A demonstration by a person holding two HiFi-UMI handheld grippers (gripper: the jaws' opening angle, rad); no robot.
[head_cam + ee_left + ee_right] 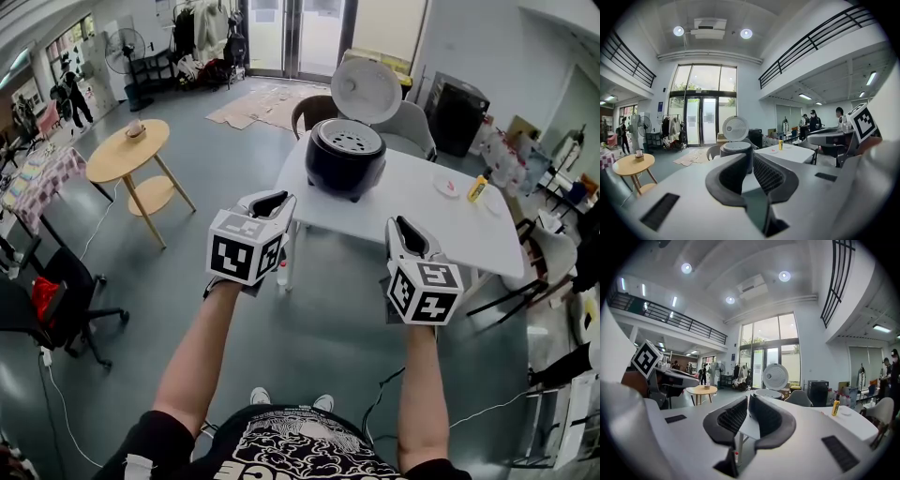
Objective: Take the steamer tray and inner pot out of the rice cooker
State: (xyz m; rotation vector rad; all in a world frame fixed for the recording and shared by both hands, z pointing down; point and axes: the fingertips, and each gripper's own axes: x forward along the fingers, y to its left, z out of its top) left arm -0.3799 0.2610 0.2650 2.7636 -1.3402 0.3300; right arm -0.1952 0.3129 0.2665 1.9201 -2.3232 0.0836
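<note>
Item: rice cooker [345, 157], a squat, glossy black drum with its white domed lid [366, 90] hinged upright, at one end of a smooth white tabletop [441, 220]. The steamer tray [352, 141], a pale perforated disc, sits in its mouth and hides the inner pot. Tools: left gripper [270, 202] and right gripper [405, 229], white shells with ribbed dark pads, held well short of the cooker, jaws nearly together on nothing. They likely need to spread before pinching the tray's thin rim and lifting it straight up.
</note>
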